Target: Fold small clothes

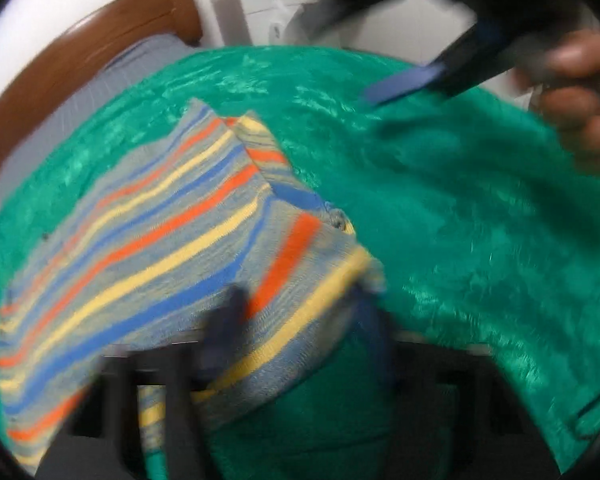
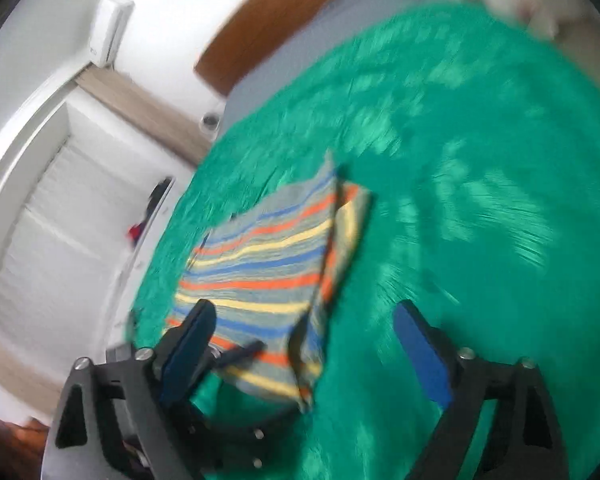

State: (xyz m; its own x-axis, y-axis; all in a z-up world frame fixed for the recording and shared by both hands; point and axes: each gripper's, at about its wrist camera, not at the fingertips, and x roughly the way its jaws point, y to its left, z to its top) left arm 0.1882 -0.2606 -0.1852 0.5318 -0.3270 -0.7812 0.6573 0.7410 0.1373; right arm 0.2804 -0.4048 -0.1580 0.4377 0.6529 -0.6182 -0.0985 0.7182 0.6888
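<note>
Nearest in the left wrist view, the left gripper (image 1: 296, 312) is clamped shut on the near edge of the striped garment (image 1: 148, 216), lifting that corner off the green blanket (image 1: 460, 220). The garment lies partly folded on the blanket. The right gripper (image 2: 304, 340) hovers with jaws wide apart and empty, beside the garment's near right edge. Farther off stand a brown headboard (image 1: 84, 52) and white wall.
</note>
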